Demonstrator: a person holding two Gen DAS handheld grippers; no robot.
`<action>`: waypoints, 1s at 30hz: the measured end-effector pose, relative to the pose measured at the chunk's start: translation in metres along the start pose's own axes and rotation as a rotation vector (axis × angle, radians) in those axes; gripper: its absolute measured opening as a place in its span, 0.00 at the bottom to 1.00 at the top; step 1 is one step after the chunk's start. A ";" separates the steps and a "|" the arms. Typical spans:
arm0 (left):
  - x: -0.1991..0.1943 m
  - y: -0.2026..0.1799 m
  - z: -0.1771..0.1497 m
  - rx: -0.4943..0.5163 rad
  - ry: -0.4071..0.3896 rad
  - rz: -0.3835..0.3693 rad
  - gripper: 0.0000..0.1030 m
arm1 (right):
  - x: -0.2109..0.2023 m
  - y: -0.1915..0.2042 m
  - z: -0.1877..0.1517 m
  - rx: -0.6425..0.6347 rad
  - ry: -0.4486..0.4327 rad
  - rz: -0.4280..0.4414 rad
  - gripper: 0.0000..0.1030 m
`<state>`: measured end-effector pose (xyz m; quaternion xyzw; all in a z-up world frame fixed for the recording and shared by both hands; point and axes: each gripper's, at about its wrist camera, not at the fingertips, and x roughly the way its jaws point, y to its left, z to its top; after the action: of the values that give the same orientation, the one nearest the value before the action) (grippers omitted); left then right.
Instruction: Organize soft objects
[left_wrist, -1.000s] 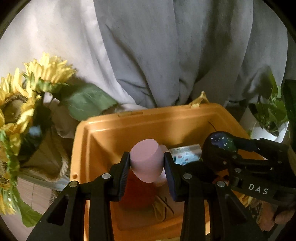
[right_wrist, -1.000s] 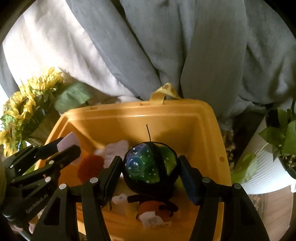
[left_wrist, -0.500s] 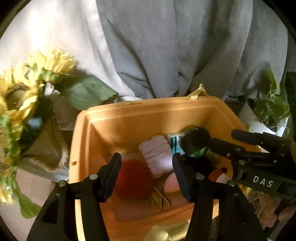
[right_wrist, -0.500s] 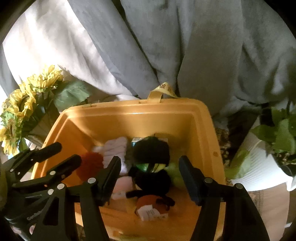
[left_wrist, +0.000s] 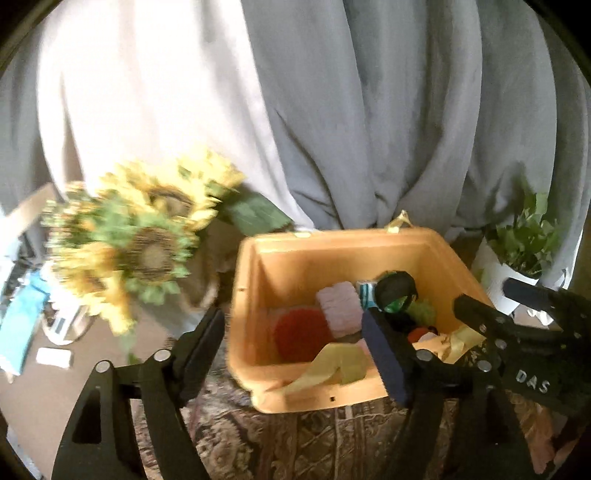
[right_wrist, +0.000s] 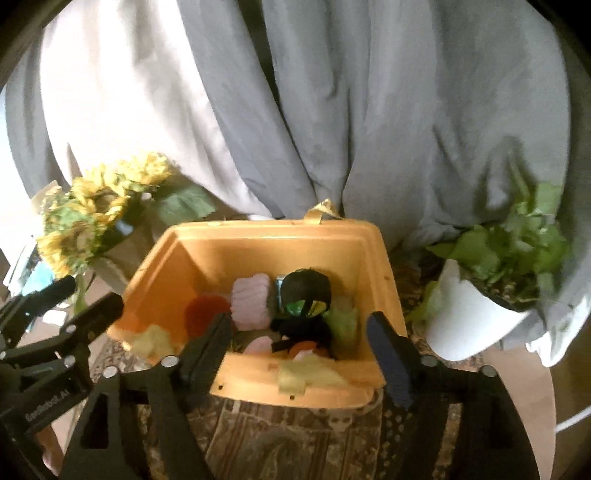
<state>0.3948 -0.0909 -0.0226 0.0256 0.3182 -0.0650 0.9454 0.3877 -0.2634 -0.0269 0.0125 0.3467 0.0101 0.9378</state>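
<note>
An orange bin (left_wrist: 255, 295) (right_wrist: 258, 236) stands on a patterned rug and holds several soft things. Among them are a pink ribbed piece (left_wrist: 340, 306) (right_wrist: 251, 299), a black-and-green plush ball (left_wrist: 397, 291) (right_wrist: 304, 291) and a red pompom (left_wrist: 299, 332) (right_wrist: 207, 314). Yellow-green cloth (left_wrist: 332, 365) (right_wrist: 306, 373) drapes over the near rim. My left gripper (left_wrist: 291, 325) hangs above the bin's near left corner, jaws opening, nothing between them. My right gripper (right_wrist: 299, 325) hovers above the near rim, jaws opening and empty too.
Sunflowers (left_wrist: 140, 243) stand left of the bin. A leafy plant in a white pot (right_wrist: 480, 314) stands to its right. Grey and white curtains (left_wrist: 369, 110) hang close behind. The rug (left_wrist: 295, 443) lies under the grippers, with bare floor at far left.
The left gripper let go of the pink piece and the right let go of the black-green ball. Both things now lie in the bin. Both grippers drew back and up, jaws wider.
</note>
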 end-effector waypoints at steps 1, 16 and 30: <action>-0.010 0.002 -0.003 0.000 -0.021 0.019 0.78 | -0.012 0.004 -0.004 -0.007 -0.023 -0.012 0.75; -0.124 0.048 -0.060 0.021 -0.202 0.077 1.00 | -0.134 0.058 -0.067 0.024 -0.234 -0.147 0.84; -0.194 0.057 -0.104 0.058 -0.213 0.000 1.00 | -0.201 0.090 -0.120 0.047 -0.289 -0.186 0.84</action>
<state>0.1876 -0.0041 0.0121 0.0458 0.2141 -0.0764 0.9727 0.1565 -0.1768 0.0156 0.0034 0.2082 -0.0867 0.9742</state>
